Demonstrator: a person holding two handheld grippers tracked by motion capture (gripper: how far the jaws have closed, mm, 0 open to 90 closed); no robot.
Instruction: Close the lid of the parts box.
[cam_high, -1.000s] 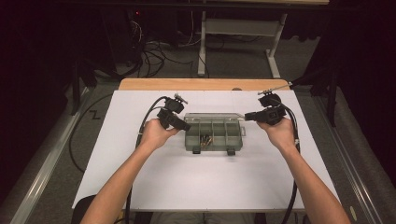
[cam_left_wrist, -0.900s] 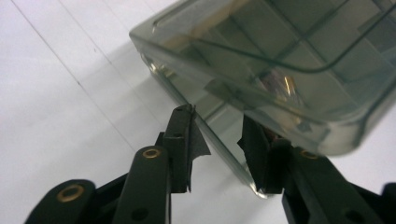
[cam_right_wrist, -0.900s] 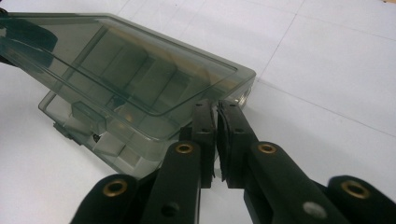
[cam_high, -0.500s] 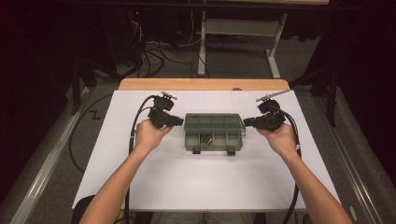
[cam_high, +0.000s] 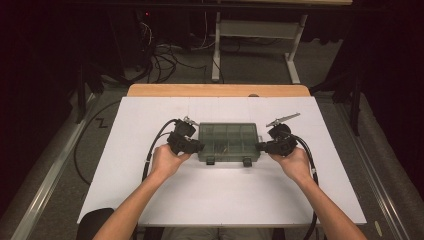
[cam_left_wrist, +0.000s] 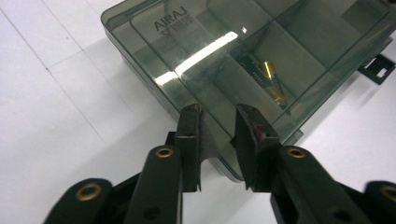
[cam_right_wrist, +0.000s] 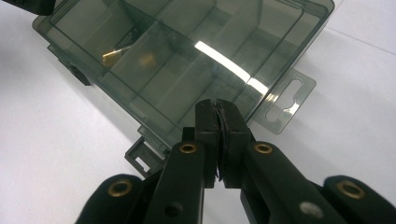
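Observation:
A smoky see-through compartment box (cam_high: 229, 142) lies with its lid down in the middle of the white table (cam_high: 225, 200). My left gripper (cam_high: 200, 146) is at the box's left end. In the left gripper view its jaws (cam_left_wrist: 218, 114) stand a little apart over the edge of the box (cam_left_wrist: 233, 56); they have just been opening and pinch nothing. At the right end my right gripper (cam_high: 260, 146) is shut, its closed tips (cam_right_wrist: 217, 105) against the rim of the box (cam_right_wrist: 187, 60). A brass-tipped part (cam_left_wrist: 268, 79) lies in one compartment.
Two dark latches (cam_high: 210, 161) stick out of the box's near side, and a hang tab (cam_right_wrist: 287, 100) juts from its right end. A wooden strip (cam_high: 217, 90) edges the table's far side. Beyond it are floor cables (cam_high: 160, 55) and a white stand (cam_high: 295, 55).
Both grippers have come down and toward the near side, from above the box's far corners to its two ends. The box has stayed in place.

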